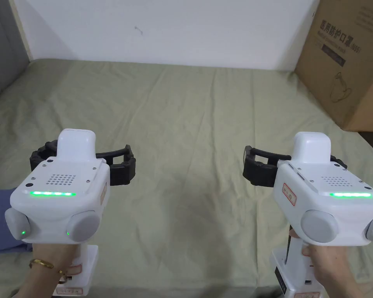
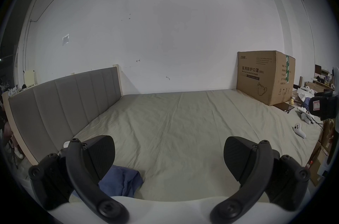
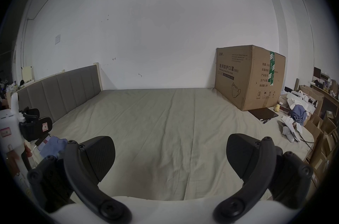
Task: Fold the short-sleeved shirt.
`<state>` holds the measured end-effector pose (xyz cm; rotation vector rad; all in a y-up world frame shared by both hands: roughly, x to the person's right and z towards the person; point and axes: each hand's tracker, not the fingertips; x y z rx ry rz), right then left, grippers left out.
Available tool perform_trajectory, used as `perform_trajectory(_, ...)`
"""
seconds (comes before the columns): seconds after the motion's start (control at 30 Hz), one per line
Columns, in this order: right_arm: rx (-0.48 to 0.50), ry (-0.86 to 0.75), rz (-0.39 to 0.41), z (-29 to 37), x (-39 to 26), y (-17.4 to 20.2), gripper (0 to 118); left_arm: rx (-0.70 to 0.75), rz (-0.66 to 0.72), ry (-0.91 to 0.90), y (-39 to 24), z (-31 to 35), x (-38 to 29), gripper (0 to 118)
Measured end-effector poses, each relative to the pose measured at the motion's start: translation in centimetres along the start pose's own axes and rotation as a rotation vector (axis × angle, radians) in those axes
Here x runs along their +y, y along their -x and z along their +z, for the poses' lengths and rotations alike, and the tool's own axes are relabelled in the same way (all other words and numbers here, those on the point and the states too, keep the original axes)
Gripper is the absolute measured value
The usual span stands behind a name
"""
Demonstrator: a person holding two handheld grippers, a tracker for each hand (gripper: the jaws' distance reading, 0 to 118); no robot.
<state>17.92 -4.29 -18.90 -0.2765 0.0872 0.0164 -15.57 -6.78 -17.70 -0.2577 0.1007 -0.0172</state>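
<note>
Both claws wide and empty; blue shirt (image 2: 122, 183) bunched at lower left of frame, below left gripper (image 2: 169, 158), well apart from right gripper (image 3: 170, 158).

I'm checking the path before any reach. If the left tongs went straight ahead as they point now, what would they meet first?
Probably nothing near: the left tongs point over bare bed sheet toward the white wall; depth unclear.

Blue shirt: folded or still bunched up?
Bunched. The shirt lies in a crumpled heap on the sheet beside the left claw, no flat folds. Both claws empty.
</note>
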Motion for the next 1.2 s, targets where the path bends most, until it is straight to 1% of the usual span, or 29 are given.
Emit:
perform_trajectory(0.33,-0.01,-0.001,0.006,0.0,0.3,0.2,118,0.002,0.006,-0.013,0.0,0.1,0.3,116)
perform_trajectory(0.43,-0.029,0.018,-0.012,0.1,0.8,0.4,118,0.004,0.008,-0.014,0.0,0.2,0.5,116)
perform_trajectory(0.47,-0.018,0.038,-0.038,0.1,1.2,0.3,118,0.007,0.016,-0.007,0.0,0.4,0.8,116)
perform_trajectory(0.5,0.0,0.095,-0.064,0.1,1.7,0.2,118,0.037,0.039,0.017,-0.2,0.5,1.2,116)
perform_trajectory(0.53,-0.004,0.136,-0.084,0.0,2.3,0.2,118,0.064,0.061,0.039,-0.2,0.6,1.4,116)
perform_trajectory(0.6,-0.081,0.198,-0.136,0.0,3.5,0.5,118,0.063,0.131,0.109,-0.1,0.7,2.0,116)
perform_trajectory(0.63,-0.093,0.235,-0.155,-0.1,4.0,0.5,118,0.063,0.167,0.145,-0.1,0.9,2.0,116)
perform_trajectory(0.7,-0.078,0.308,-0.194,0.1,4.6,0.6,118,0.032,0.224,0.181,-0.2,1.3,1.3,116)
perform_trajectory(0.77,-0.099,0.377,-0.243,0.6,4.5,0.9,118,0.024,0.239,0.233,-0.6,1.7,0.2,116)
perform_trajectory(0.8,-0.125,0.399,-0.244,0.8,4.1,1.3,118,0.02,0.237,0.254,-0.7,1.8,-0.7,116)
perform_trajectory(0.9,-0.184,0.5,-0.149,1.0,2.8,2.3,118,0.053,0.21,0.301,-1.4,2.2,-2.7,116)
perform_trajectory(0.93,-0.191,0.51,-0.128,0.9,2.2,2.5,118,0.061,0.201,0.304,-1.6,2.4,-3.3,116)
perform_trajectory(0.97,-0.184,0.488,-0.125,1.0,1.3,2.7,118,0.069,0.19,0.311,-1.7,2.5,-4.0,116)
perform_trajectory(1.0,-0.188,0.447,-0.104,1.3,0.4,2.9,118,0.08,0.175,0.325,-1.8,2.5,-4.6,116)
perform_trajectory(1.03,-0.222,0.387,-0.109,1.6,-0.4,3.1,118,0.09,0.165,0.34,-1.9,2.4,-5.1,116)
perform_trajectory(1.07,-0.272,0.371,-0.131,1.6,-0.8,3.3,118,0.096,0.156,0.356,-1.9,2.4,-5.5,116)
perform_trajectory(1.1,-0.306,0.396,-0.148,1.4,-1.0,3.2,118,0.1,0.146,0.375,-1.9,2.3,-6.0,116)
perform_trajectory(1.13,-0.279,0.427,-0.161,1.1,-0.9,2.9,118,0.095,0.146,0.39,-1.9,2.1,-6.4,116)
perform_trajectory(1.17,-0.218,0.467,-0.204,0.6,-0.9,2.4,118,0.097,0.147,0.406,-1.8,1.9,-6.8,116)
perform_trajectory(1.2,-0.207,0.51,-0.232,0.0,-0.9,2.0,118,0.094,0.15,0.421,-1.8,1.6,-7.2,116)
